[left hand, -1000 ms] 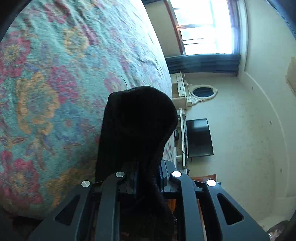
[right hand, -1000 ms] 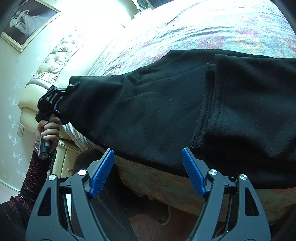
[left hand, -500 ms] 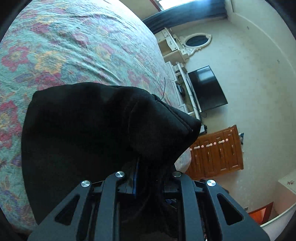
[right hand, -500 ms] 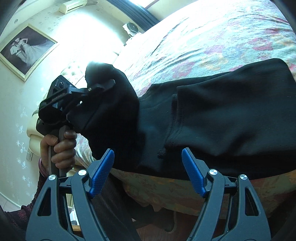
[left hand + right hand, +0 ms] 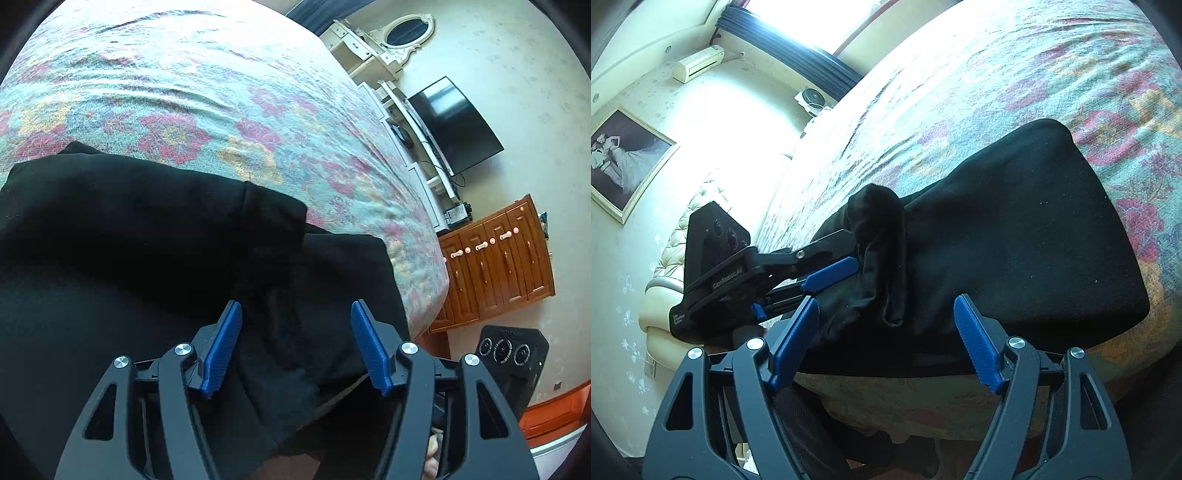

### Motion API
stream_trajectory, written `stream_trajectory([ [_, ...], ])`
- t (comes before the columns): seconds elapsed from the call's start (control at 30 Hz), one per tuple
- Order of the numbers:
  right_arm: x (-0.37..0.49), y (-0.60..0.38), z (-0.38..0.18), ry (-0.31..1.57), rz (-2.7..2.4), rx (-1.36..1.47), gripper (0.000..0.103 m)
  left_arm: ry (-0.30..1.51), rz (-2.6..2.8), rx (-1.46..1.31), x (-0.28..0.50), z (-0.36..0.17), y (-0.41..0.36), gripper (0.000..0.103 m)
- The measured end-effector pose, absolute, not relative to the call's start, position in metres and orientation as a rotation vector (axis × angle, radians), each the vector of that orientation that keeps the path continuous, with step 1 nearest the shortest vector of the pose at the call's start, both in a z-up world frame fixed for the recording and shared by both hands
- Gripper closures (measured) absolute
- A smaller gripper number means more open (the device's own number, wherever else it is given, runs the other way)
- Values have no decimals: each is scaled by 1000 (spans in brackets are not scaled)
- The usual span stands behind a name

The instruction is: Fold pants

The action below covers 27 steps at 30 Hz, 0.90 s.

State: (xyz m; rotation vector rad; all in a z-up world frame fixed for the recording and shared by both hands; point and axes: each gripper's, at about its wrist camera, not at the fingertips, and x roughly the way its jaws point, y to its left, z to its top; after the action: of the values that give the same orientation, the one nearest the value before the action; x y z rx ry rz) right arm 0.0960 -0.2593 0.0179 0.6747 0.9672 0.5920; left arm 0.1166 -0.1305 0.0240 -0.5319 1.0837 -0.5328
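Observation:
Black pants point(image 5: 147, 236) lie folded over on the floral bedspread point(image 5: 192, 92), near the bed's front edge. My left gripper point(image 5: 295, 347) is open, its blue pads on either side of a loose fold of the cloth, just above the pants. In the right wrist view the pants point(image 5: 1015, 236) form a thick dark bundle, and the left gripper point(image 5: 846, 254) shows from the side, open at a raised cuff end. My right gripper point(image 5: 886, 343) is open and empty, at the bed's front edge just before the pants.
The bed fills most of both views. A television point(image 5: 454, 125), a white dresser with an oval mirror point(image 5: 402, 33) and a wooden cabinet point(image 5: 495, 266) stand past the foot of the bed. A tufted headboard point(image 5: 683, 236) and a framed picture point(image 5: 624, 162) are at the left.
My left gripper carried the pant leg end across onto the rest of the pants and opened, letting the cloth go. The right gripper stayed open at the bed edge.

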Motion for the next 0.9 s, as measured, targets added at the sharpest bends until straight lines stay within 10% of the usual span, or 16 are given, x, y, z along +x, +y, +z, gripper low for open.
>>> stream_trajectory([
  [0.1, 101, -265, 24, 956, 602, 681, 27, 994, -487, -510, 108, 41, -112, 24],
  [0.53, 173, -204, -15, 1139, 712, 688, 25, 1017, -128, -694, 84, -26, 35, 23],
  [0.9, 176, -166, -28, 1248, 793, 577, 88, 990, -154, -750, 90, -26, 32, 23],
])
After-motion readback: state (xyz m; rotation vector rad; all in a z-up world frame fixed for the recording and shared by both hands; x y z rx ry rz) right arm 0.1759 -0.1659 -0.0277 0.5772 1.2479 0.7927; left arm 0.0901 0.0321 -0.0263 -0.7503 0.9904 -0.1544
